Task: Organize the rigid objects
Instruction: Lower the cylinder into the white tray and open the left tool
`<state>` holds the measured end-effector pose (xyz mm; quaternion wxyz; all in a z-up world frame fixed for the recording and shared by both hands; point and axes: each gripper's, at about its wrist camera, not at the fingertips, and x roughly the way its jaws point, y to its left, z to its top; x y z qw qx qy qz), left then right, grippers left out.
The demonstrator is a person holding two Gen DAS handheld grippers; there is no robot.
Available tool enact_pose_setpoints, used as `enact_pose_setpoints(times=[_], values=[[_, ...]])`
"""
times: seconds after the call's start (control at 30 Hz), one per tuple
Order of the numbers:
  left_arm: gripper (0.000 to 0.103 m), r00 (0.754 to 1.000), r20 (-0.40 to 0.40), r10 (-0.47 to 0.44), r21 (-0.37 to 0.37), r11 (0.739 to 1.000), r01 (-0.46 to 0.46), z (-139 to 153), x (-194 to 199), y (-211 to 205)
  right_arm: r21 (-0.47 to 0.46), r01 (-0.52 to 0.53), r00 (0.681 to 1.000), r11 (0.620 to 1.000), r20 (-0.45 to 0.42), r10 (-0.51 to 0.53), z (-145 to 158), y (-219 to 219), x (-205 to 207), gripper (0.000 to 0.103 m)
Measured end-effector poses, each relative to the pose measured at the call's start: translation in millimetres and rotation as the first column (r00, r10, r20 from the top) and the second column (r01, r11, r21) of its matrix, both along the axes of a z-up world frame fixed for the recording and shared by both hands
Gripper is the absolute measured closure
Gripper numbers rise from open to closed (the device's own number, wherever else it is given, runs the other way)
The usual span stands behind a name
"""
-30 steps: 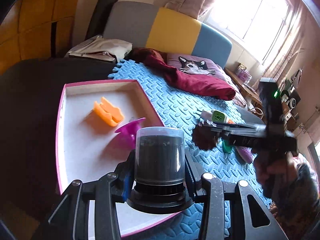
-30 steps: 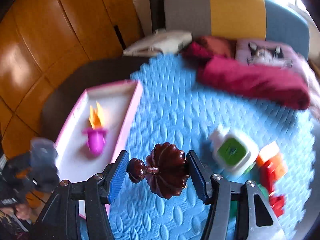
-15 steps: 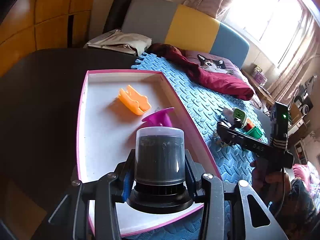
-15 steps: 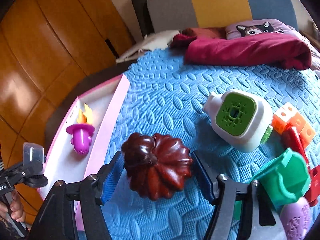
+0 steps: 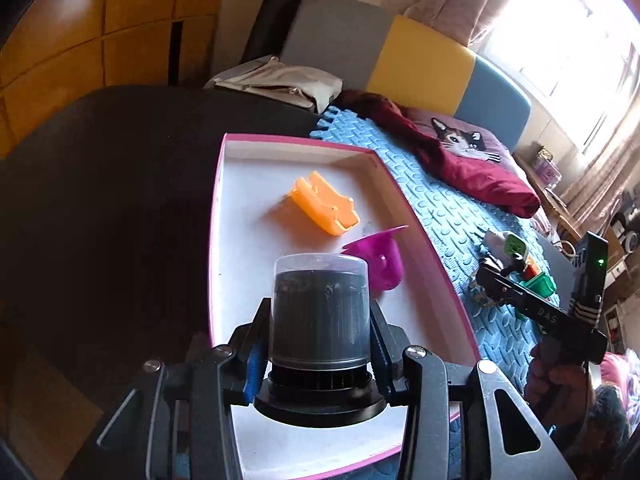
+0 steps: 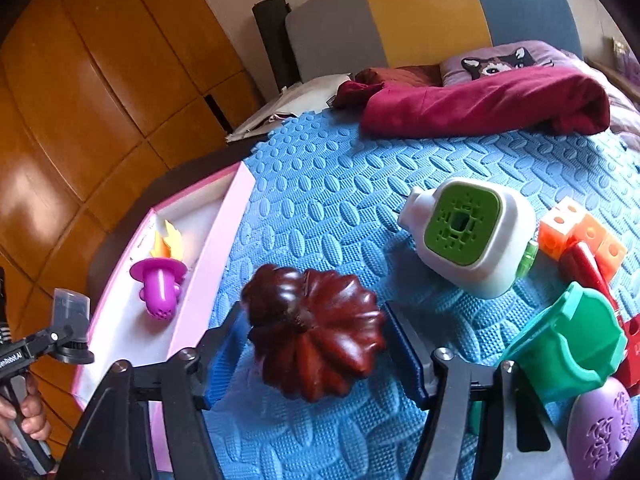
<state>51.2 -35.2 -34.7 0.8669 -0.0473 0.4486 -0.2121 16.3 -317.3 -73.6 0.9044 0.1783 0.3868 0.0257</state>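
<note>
From your left wrist, the left claw (image 5: pixel 316 354) is clamped on a clear-capped canister (image 5: pixel 319 312) of dark stuff, pads squeezing the smooth wall just above its flared black base, and it hangs over the near end of the pink-rimmed tray (image 5: pixel 424 236). Judge it light and stiff but slick-sided, so keep the hold low, where the base flange stops it sliding. Farther into the tray lie an orange clip (image 5: pixel 324 204) and a purple funnel (image 5: pixel 378 258), so the free spot looks to be nearer than both. From your right wrist, the right claw (image 6: pixel 314 354) straddles a dark brown ribbed gourd (image 6: pixel 316 332) lying on the blue mat (image 6: pixel 340 184) just right of the tray; its jaws have just been closing, yet gaps show on both sides, so nothing is gripped. It looks hard, glossy and fairly solid: bite across the widest ribs, not the knobby stem end.
</note>
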Motion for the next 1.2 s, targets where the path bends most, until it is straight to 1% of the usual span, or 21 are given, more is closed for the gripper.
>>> enact_pose_setpoints(times=[0.23,0.3,0.37,0.53,0.77,0.8,0.93,1.03,1.07,1.1,1.13,1.17,1.2], values=[[0.059,0.999,0.027,-0.018,0.045,0.999,0.017,0,3,-7,-0.001,0.0,1.0,1.0,0.0,0.0,0,2,1,0.038],[0.059,1.0,0.004,-0.019,0.057,0.998,0.019,-3,13,-10,-0.001,0.0,1.0,1.0,0.0,0.0,0,1,0,0.038],[0.059,1.0,-0.024,-0.011,0.051,0.999,0.013,-5,25,-12,0.0,0.0,1.0,1.0,0.0,0.0,0,2,0,0.038],[0.059,1.0,-0.012,-0.001,0.085,0.996,0.003,-3,52,-25,-0.002,-0.001,1.0,1.0,0.0,0.001,0,1,0,0.038],[0.059,0.998,-0.062,0.014,0.138,0.99,-0.005,-21,94,-48,-0.005,0.0,1.0,1.0,0.0,0.0,0,2,1,0.038],[0.059,0.998,-0.055,0.017,0.144,0.989,-0.009,-23,99,-52,-0.004,0.0,1.0,1.0,0.001,0.0,0,1,0,0.038],[0.059,0.999,-0.049,0.01,0.131,0.991,-0.004,-25,113,-66,-0.003,0.001,1.0,1.0,0.001,-0.001,0,1,0,0.038],[0.059,0.998,-0.058,0.011,0.12,0.993,-0.004,-25,119,-72,-0.001,0.001,1.0,1.0,0.002,-0.001,-1,0,0,0.038],[0.058,0.999,-0.05,0.011,0.116,0.993,-0.005,-24,118,-73,-0.001,0.001,1.0,1.0,0.002,-0.001,-1,-1,0,0.038],[0.05,0.999,-0.041,0.009,0.118,0.993,-0.004,-23,117,-73,-0.001,0.001,1.0,1.0,0.002,-0.001,-1,-1,0,0.038],[0.044,0.999,-0.032,0.008,0.126,0.992,-0.004,-22,115,-73,-0.002,0.001,1.0,1.0,0.002,-0.001,-1,-1,0,0.038],[0.034,1.0,-0.019,0.015,0.134,0.991,-0.012,-21,112,-72,-0.001,0.001,1.0,1.0,0.002,-0.001,-1,-1,0,0.038],[0.03,1.0,-0.006,0.023,0.14,0.99,-0.022,-20,109,-69,0.0,0.001,1.0,1.0,0.002,-0.001,-1,-1,0,0.038]])
